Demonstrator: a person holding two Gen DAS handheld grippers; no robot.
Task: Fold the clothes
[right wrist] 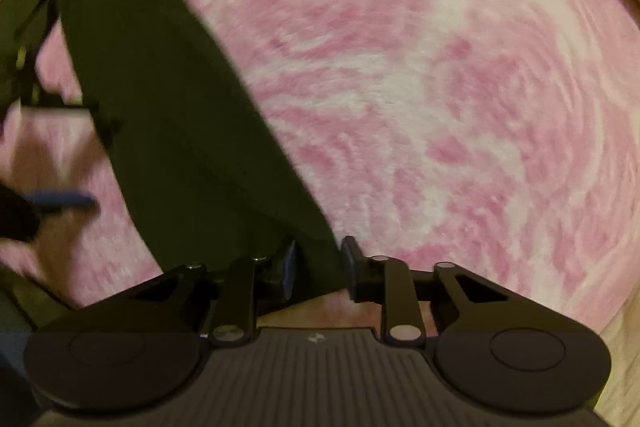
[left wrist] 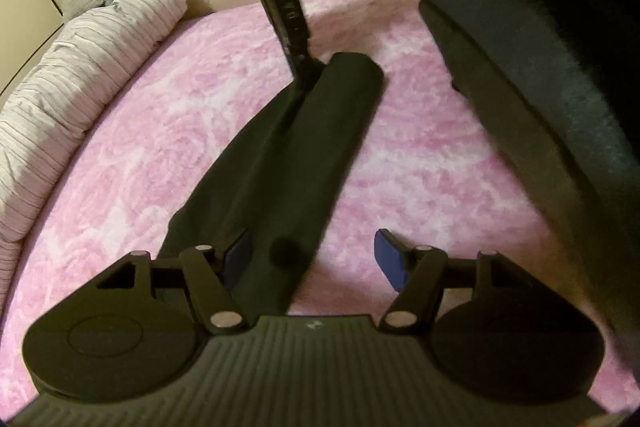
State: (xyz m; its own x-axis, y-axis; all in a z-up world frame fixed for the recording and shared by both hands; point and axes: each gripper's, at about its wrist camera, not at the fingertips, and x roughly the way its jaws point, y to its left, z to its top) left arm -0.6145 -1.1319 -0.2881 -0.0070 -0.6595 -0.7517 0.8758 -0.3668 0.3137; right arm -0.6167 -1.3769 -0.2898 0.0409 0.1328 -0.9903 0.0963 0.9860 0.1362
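Dark garment [left wrist: 304, 155] stretched long and narrow across the pink blanket [left wrist: 420, 167]. Right gripper [right wrist: 318, 265] jaws pinching its far end, likely to anchor or lift for folding. Left gripper [left wrist: 314, 259] jaws spread over the near end.

The left gripper [left wrist: 316, 259] is built from black plastic. A ribbed central housing carrying a small white logo is flanked by two round discs, each marked with an embossed circle. Hinged link bars are fastened with silver pivot pins. The fingers [left wrist: 390, 261] are faced with blue pads. The right gripper [right wrist: 318, 263] is made to the same pattern: ribbed housing, round discs, silver pins and blue-faced fingers [right wrist: 289, 267]. A dark sleeve [left wrist: 540, 27] is worn by the person.
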